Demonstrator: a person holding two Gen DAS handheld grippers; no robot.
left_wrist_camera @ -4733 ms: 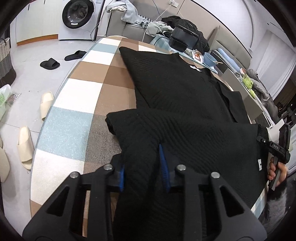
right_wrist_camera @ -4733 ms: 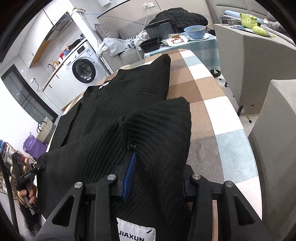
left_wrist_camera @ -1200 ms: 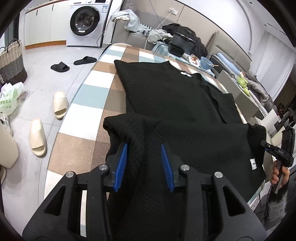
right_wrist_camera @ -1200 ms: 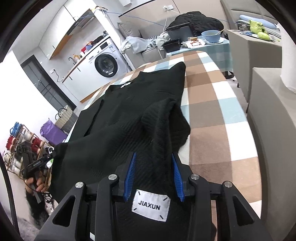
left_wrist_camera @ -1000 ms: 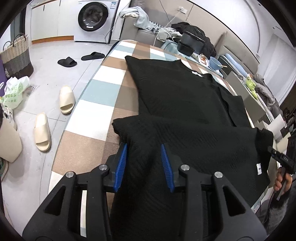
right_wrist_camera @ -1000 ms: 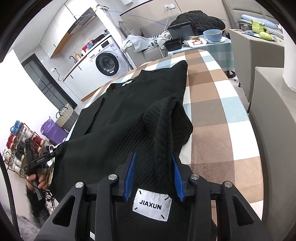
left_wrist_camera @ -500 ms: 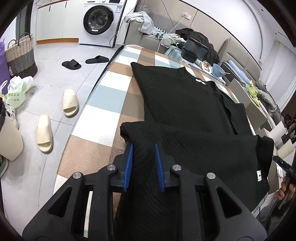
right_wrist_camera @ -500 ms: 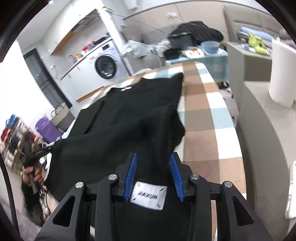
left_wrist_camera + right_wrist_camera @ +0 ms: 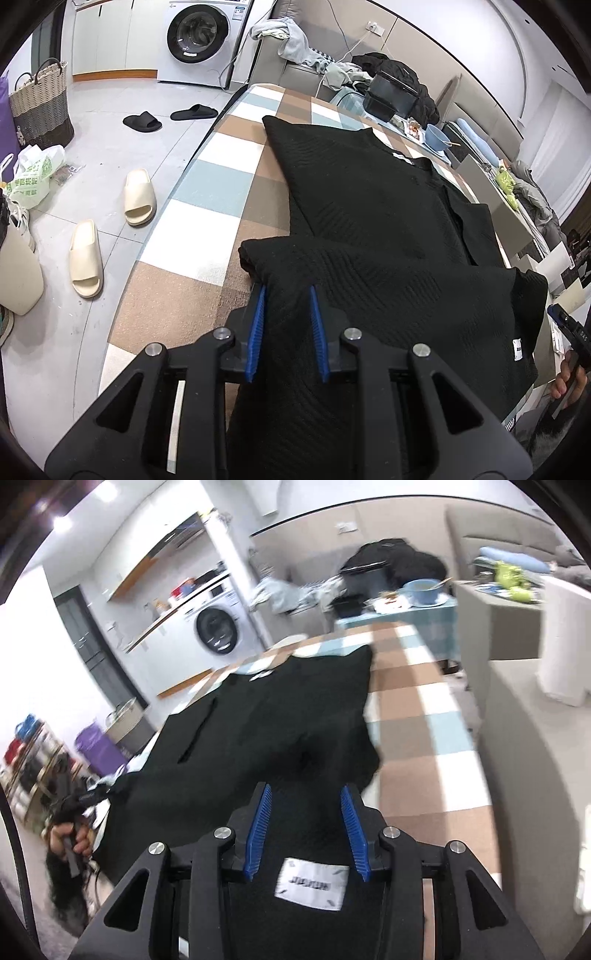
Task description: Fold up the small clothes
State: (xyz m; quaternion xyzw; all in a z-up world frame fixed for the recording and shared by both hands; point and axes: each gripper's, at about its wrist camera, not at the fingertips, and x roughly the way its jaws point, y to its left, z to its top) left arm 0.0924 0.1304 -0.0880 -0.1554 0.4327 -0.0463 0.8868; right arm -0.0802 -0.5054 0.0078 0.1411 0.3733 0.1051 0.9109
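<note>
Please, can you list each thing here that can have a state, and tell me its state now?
Sweater: far part flat on the table, near hem lifted and bunched.
Left tongs: shut on sweater.
Right tongs: opening, sweater between the pads.
Washer: door closed.
Black box: lid raised.
Label: facing up, print blurred.

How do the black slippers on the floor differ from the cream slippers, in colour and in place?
The black slippers are dark and lie far off, near the washing machine. The cream slippers are pale and lie nearer, beside the checked table. The black pair looks smaller, perhaps only from distance. Both are open slides, lying apart.
</note>
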